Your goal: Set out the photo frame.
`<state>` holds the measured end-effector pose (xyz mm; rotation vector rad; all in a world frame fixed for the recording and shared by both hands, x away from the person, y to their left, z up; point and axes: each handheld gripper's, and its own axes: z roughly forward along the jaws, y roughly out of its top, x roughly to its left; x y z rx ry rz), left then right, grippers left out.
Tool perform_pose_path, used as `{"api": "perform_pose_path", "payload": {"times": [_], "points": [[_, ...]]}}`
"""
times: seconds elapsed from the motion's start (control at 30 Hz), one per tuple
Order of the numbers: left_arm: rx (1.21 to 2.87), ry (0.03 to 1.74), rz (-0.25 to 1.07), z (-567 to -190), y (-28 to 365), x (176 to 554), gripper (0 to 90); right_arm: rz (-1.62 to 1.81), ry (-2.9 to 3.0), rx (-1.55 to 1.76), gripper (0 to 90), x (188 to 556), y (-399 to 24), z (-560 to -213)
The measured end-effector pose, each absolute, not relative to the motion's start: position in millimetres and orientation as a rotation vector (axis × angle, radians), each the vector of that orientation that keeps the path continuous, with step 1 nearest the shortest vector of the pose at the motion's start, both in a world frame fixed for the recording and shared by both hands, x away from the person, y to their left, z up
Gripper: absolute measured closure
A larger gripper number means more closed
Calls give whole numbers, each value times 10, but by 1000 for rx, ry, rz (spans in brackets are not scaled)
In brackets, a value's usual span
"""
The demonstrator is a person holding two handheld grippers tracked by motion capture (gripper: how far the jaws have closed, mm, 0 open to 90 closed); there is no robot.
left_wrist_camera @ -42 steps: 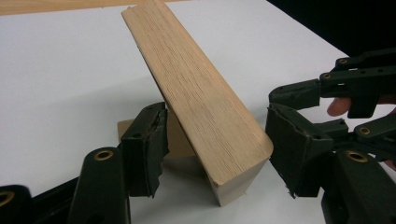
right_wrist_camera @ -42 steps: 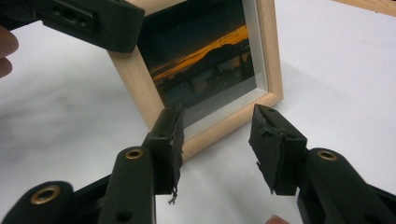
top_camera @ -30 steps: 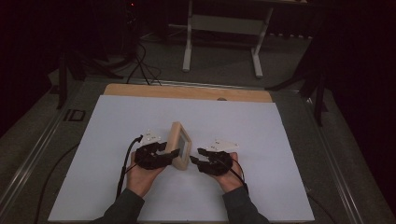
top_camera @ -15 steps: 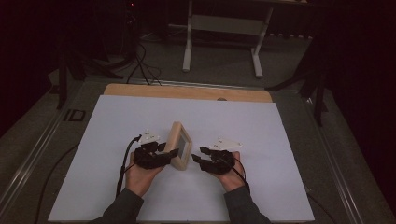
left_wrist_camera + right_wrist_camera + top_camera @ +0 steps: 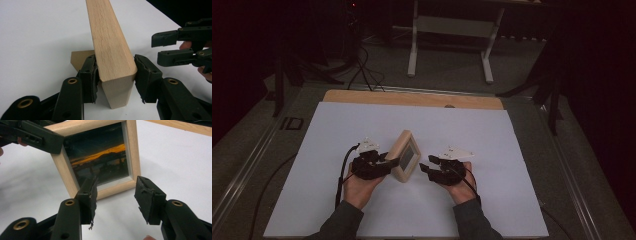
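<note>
A small light-wood picture frame (image 5: 406, 155) stands upright on the white table, its sunset picture (image 5: 97, 157) facing my right gripper. My left gripper (image 5: 391, 162) grips the frame's near end: its jaws have just been closing, and both pads press the frame's (image 5: 110, 45) front and back faces. A brown stand flap (image 5: 80, 58) shows behind the frame. My right gripper (image 5: 429, 165) hovers open a little in front of the picture, touching nothing. In the right gripper view its fingertips (image 5: 115, 192) have only table between them.
The white sheet (image 5: 362, 125) covers the table, with a wooden strip (image 5: 412, 98) along its far edge. A white desk frame (image 5: 452, 45) and cables stand on the dark floor beyond. A cable (image 5: 343, 175) trails from the left gripper.
The left gripper's jaws have narrowed onto the frame's end. Both hands and the frame stay where they were.
</note>
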<state>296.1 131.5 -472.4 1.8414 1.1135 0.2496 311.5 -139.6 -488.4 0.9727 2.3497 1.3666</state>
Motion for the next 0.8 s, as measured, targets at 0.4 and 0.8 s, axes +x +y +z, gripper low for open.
{"api": "perform_pose_path", "payload": {"times": [0.4,0.8], "points": [[1853,1091,237,-4713,1323,2956,581,1388,2284,1015,510,3128,-1506,-4785],[1888,1034,258,-4693,1256,2907,601,1414,2208,1044,542,3131,-1618,-4660]]}}
